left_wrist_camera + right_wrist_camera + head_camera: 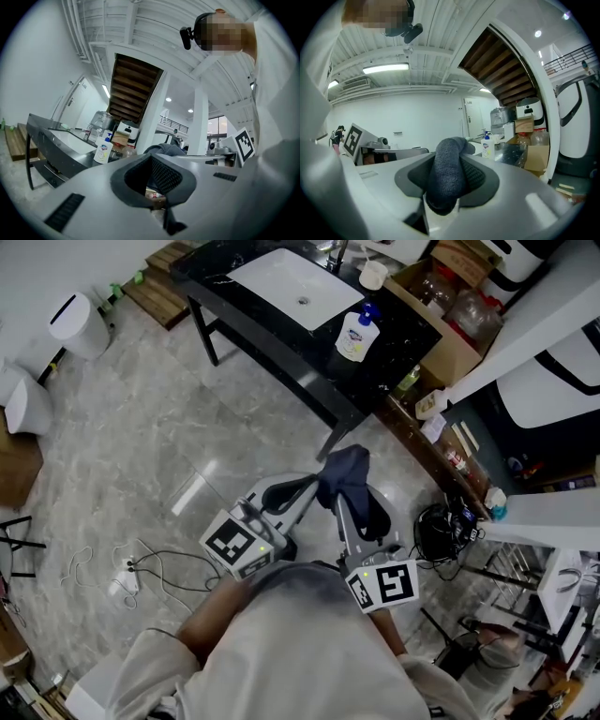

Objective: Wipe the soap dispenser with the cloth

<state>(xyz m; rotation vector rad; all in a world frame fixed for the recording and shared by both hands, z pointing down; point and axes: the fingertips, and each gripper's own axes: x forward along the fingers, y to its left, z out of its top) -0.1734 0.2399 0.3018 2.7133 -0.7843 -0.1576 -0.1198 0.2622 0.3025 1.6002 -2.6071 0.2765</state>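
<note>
- R hand-held gripper (339, 495) is clamped on the dark grey cloth (447, 173). A wad bulges out front of the jaws; the rest drapes back over it.
- L hand-held gripper (312, 486) is closed w/ nothing in it, just beside the R one at its 9 o'clock.
- Soap dispenser (356, 334): white bottle, blue pump, upright on the black tabletop (398, 338), abt 4 o'clock of the white sink basin (286, 282). From my grippers it's at 12 o'clock, well apart, no contact yet.
- Step in hand, I reckon: get the cloth to the bottle.
- To do it well: lead w/ the bulging wad, not bare jaw tips. Meet the bottle's body below the pump so I don't press the head & squirt soap.
- Bottle looks light & prob slides or tips, so open L & steady it before rubbing.
- Mind the cardboard box (441, 343) at its 3 o'clock.
</note>
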